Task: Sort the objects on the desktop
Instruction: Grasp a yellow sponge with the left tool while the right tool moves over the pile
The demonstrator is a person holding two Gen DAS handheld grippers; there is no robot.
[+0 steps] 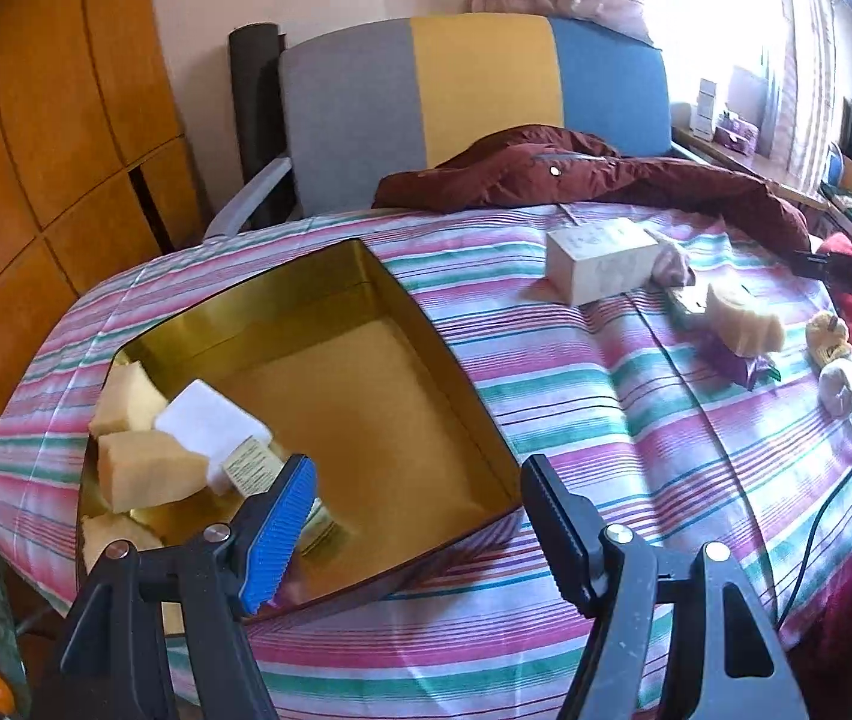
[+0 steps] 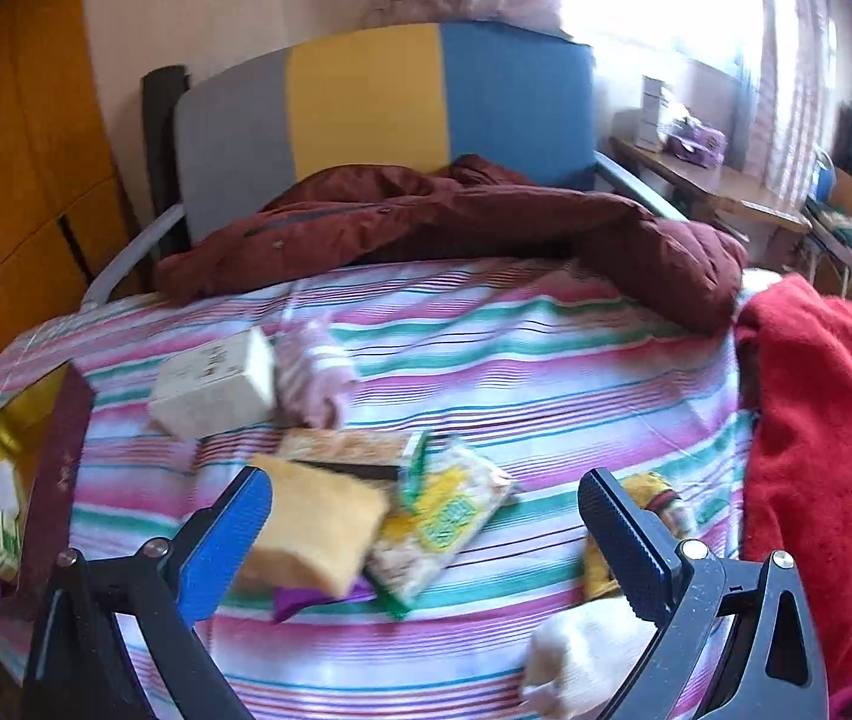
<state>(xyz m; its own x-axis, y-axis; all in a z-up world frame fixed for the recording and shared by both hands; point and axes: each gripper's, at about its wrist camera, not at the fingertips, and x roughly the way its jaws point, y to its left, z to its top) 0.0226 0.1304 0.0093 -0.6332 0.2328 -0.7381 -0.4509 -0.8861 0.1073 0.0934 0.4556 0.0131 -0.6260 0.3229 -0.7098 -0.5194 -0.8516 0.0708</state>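
A gold tin box (image 1: 438, 360) lies open on the striped cloth, with several yellow sponge blocks (image 1: 147, 468) and a white packet (image 1: 210, 426) in its near left corner. My left gripper (image 1: 420, 516) is open and empty above the box's near edge. My right gripper (image 2: 426, 528) is open above a yellow sponge (image 2: 318, 522) and a yellow-green snack packet (image 2: 444, 522), touching neither. A white carton (image 2: 216, 384) and a pink sock (image 2: 318, 378) lie beyond. The tin shows at the left edge of the right wrist view (image 2: 60, 468).
A dark red jacket (image 1: 576, 174) lies across the far edge, before a grey, yellow and blue chair (image 1: 474, 84). A red blanket (image 2: 828, 450) is at the right. A white sock (image 2: 582, 660) and a yellow item (image 2: 654, 498) lie near my right finger.
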